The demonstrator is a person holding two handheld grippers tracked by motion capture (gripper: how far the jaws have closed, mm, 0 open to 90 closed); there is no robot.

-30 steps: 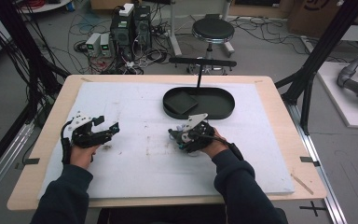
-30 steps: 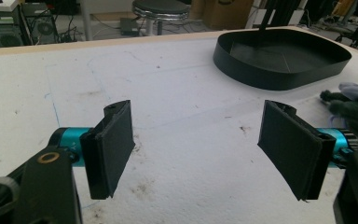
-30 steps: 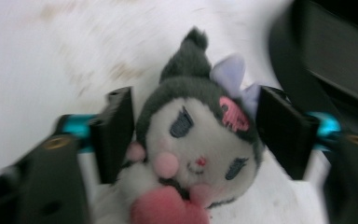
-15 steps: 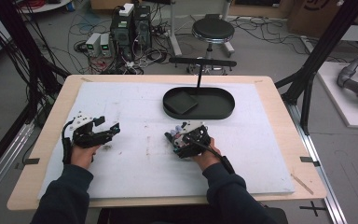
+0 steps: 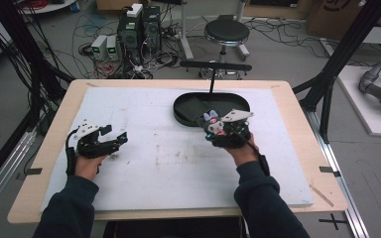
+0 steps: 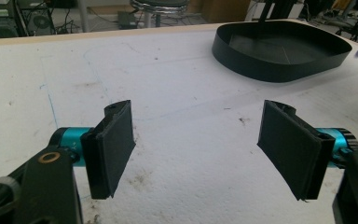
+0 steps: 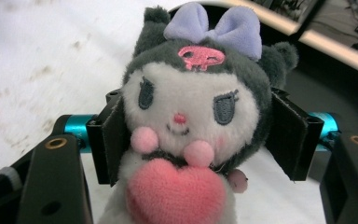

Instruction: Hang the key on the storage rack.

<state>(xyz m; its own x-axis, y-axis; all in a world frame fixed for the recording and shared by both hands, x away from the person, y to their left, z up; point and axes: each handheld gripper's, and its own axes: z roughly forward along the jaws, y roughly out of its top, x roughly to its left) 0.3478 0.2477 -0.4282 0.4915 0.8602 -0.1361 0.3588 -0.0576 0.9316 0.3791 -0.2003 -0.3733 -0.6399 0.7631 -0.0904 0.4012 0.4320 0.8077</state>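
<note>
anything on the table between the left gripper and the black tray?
Nothing. In the left gripper view, only bare, scuffed white table cover lies between the open left gripper and the black tray; the high view agrees.

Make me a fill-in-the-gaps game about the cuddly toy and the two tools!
1. The right tool is shut on a plush toy that wears a lilac ____ on its head.
2. The toy hugs a pink ____ against its tummy.
3. The left tool has its jaws ____ with nothing between them.
4. The black tray lies just beyond the ____ tool.

Missing words: bow; heart; open; right
</note>
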